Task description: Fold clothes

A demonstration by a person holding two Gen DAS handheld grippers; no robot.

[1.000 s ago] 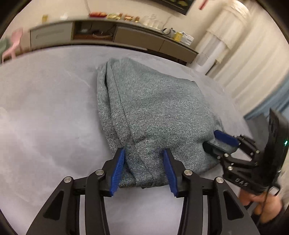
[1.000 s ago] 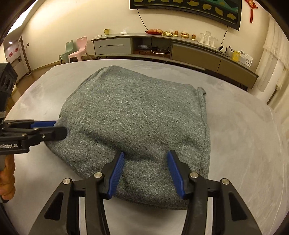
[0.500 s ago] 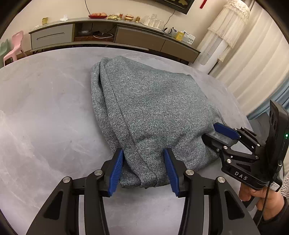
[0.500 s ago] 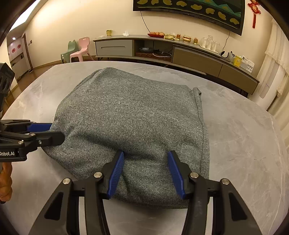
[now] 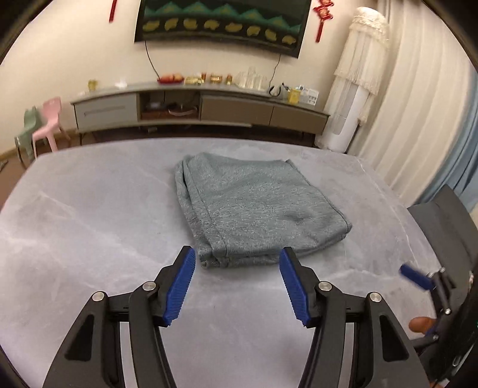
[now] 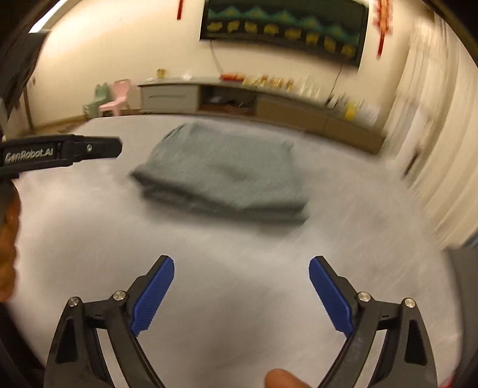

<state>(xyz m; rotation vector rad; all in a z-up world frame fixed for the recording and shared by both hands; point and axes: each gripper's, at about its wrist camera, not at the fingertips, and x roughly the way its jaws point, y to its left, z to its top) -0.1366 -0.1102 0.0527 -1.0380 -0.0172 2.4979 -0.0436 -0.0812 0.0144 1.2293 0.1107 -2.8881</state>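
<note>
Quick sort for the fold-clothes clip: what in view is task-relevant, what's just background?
Job:
grey knit garment, folded on the table
left gripper, open
right gripper, open

Lying about:
pink chair
green chair
sideboard with cups and snacks
wall hanging
curtains

Grey folded garment [image 5: 254,206]: lies flat near the worktop [image 5: 89,215] centre, folded edge toward the camera.
Left hand-held gripper [image 5: 237,286]: blue pads spread wide, empty, just short of the garment's near edge, not touching.
Right hand-held gripper [image 5: 418,277]: at the worktop's right edge, one blurred blue tip visible; state unclear.
</note>
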